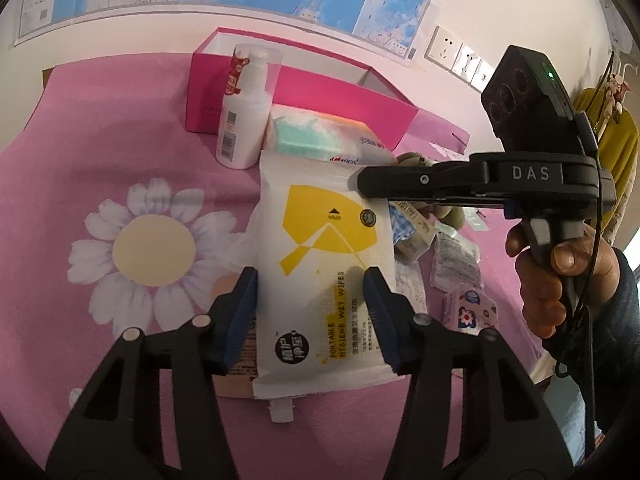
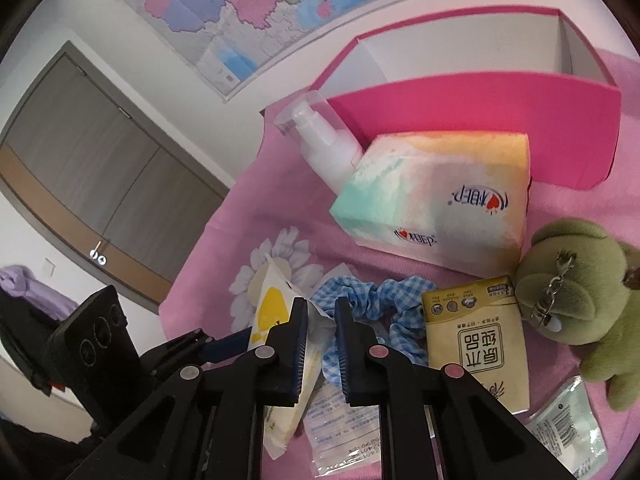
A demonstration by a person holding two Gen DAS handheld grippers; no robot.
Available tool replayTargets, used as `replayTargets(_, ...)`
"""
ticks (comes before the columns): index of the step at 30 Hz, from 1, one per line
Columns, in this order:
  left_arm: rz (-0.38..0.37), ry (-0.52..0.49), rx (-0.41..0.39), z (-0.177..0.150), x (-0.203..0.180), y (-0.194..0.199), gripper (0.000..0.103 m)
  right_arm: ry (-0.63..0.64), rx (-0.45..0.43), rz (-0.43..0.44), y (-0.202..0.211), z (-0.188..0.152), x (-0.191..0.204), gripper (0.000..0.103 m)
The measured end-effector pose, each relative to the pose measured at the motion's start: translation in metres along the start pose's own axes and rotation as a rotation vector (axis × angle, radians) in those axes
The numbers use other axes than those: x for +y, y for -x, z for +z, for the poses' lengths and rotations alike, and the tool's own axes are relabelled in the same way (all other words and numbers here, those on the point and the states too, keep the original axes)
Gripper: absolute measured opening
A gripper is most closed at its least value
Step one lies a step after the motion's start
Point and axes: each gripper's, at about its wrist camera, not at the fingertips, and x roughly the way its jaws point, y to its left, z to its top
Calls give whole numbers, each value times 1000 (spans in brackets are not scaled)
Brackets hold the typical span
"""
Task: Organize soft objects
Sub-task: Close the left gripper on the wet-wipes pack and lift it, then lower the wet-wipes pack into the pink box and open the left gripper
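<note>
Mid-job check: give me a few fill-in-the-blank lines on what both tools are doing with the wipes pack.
1. The left tool straddles the ____ end of the wet wipes pack.
2. The right tool pinches the pack's top ____.
3. The pink box behind the tissue pack stands ____.

Missing words: lower; edge; open

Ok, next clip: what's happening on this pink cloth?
A person works two handheld grippers over a pile of soft items. The left gripper straddles a wet wipes pack, its jaws against the pack's sides. The right gripper pinches the pack's far sealed edge. A tissue pack, checked scrunchie, green plush toy and pump bottle lie near the open pink box, which looks empty.
</note>
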Motion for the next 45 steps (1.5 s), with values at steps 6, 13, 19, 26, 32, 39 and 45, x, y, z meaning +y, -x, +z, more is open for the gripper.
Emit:
replayTargets(6, -1, -9, -19, 1, -2, 4, 55, 93, -29, -57, 10, 0, 18, 13)
replayTargets(13, 2, -12, -22, -1, -2, 4, 54, 162, -37, -91, 8, -4, 29, 24)
replayTargets(19, -1, -22, -35, -2, -3, 6, 54, 201, -33, -110, 7, -9, 37, 24)
replayTargets(26, -14, -17, -36, -2, -3, 11, 52, 205, -29, -61, 11, -9, 40, 15)
replayTargets(32, -49, -45, -58, 11, -10, 24, 41, 159, -62, -6, 21, -4, 34, 14)
replayTargets(39, -78, -125, -116, 50, -28, 34, 36, 167, -148, 29, 54, 18, 41, 13)
replayTargets(45, -84, -174, -183, 107, -36, 32, 36, 216, -239, -1, 89, 58, 49, 13)
